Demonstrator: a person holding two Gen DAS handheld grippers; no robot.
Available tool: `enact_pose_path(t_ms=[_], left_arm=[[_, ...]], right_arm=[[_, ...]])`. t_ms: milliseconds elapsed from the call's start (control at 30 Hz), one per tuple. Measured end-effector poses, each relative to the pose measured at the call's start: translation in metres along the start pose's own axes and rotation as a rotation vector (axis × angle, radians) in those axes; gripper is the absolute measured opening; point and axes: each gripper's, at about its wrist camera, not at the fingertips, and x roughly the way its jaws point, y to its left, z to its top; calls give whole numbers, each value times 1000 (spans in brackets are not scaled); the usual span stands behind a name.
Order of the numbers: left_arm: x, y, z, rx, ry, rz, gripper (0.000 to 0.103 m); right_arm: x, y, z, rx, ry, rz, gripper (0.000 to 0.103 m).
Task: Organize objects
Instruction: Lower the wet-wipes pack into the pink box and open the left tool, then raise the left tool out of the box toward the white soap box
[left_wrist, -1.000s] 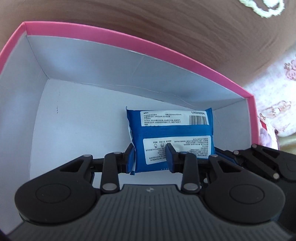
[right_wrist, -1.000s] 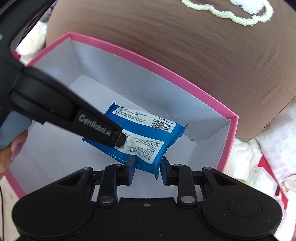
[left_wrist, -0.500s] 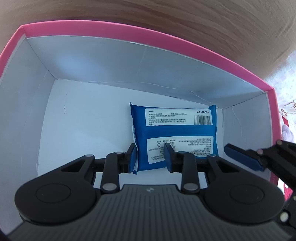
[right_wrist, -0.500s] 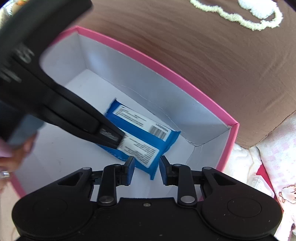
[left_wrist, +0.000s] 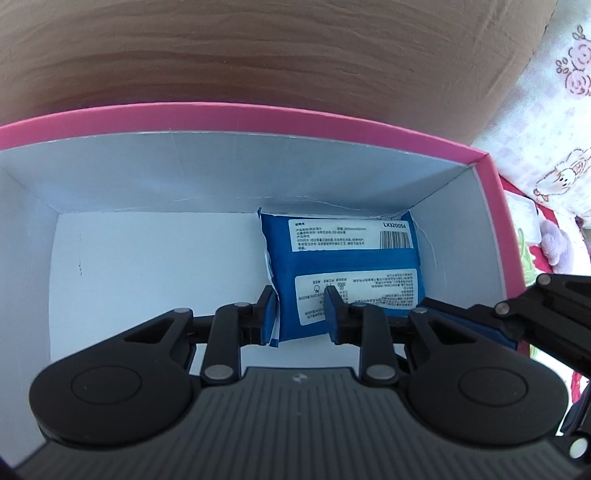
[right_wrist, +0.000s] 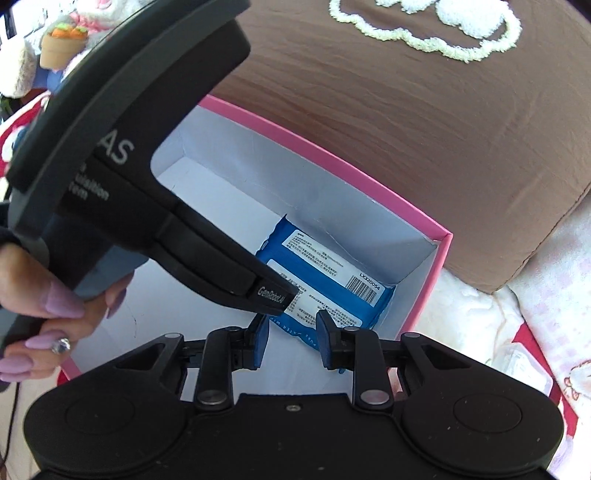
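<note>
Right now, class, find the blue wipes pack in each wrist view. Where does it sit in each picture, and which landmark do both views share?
Left wrist view: the blue wipes pack lies right of centre on the box floor, against the far wall, near the right-hand corner.
Right wrist view: the blue wipes pack lies at centre, partly hidden by the left gripper's black body.
Shared landmark: the pink box rim, with the barcode label at the pack's corner.

One pink box (left_wrist: 495, 206); one blue wipes pack (left_wrist: 343, 258) – inside it; two grippers; one brown cushion (right_wrist: 406, 129)
</note>
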Motion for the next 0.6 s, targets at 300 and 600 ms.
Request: enact_pose_path(t_ms=[300,600], left_arm=[[-23,-5,-2,-14,41,31,57],[-69,5,4,2,-19,65,59]], right_arm=[[-27,1,-17,43,-30,58,32],[-56,3,-36,95,-65,97,32]])
